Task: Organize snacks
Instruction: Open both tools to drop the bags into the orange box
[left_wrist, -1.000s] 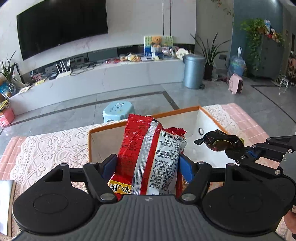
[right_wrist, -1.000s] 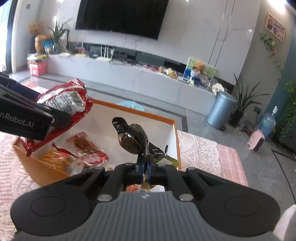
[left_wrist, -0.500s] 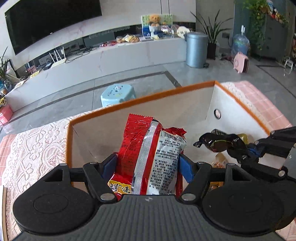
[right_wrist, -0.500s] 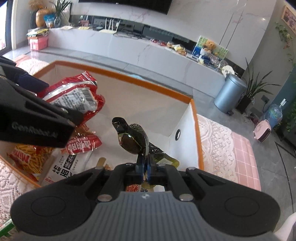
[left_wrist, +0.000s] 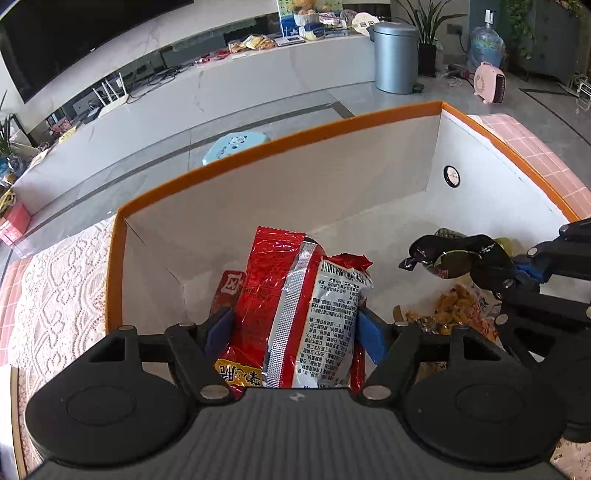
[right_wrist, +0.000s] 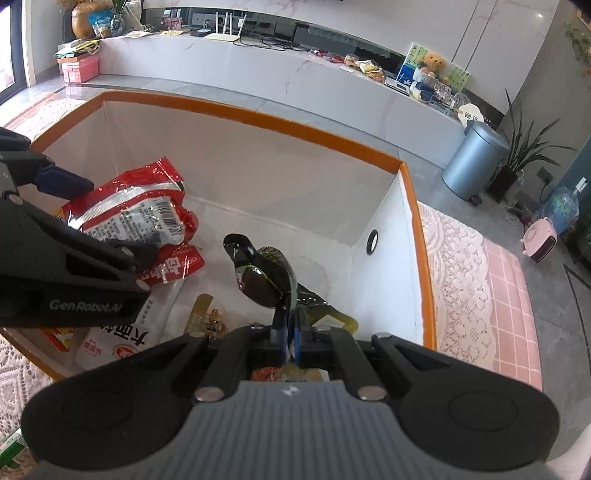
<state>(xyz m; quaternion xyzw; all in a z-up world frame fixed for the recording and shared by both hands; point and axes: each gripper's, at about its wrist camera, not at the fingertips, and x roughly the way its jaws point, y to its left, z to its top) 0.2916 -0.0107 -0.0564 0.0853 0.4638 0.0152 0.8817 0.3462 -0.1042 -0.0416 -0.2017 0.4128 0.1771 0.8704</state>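
Home living room: television (left_wrist: 74, 40), houseplant (right_wrist: 524, 147)

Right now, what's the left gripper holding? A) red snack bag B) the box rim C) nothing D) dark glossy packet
A: the left gripper has its blue pads pressed on both sides of the red snack bag, held over the box; the dark packet is in the right gripper.

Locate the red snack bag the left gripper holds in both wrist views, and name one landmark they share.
Left wrist: red snack bag sits low at centre, upright between the left gripper pads, over the box.
Right wrist: the same bag lies at the left, tilted, under the black gripper body.
Shared landmark: the orange-rimmed white box; also the grey bin.
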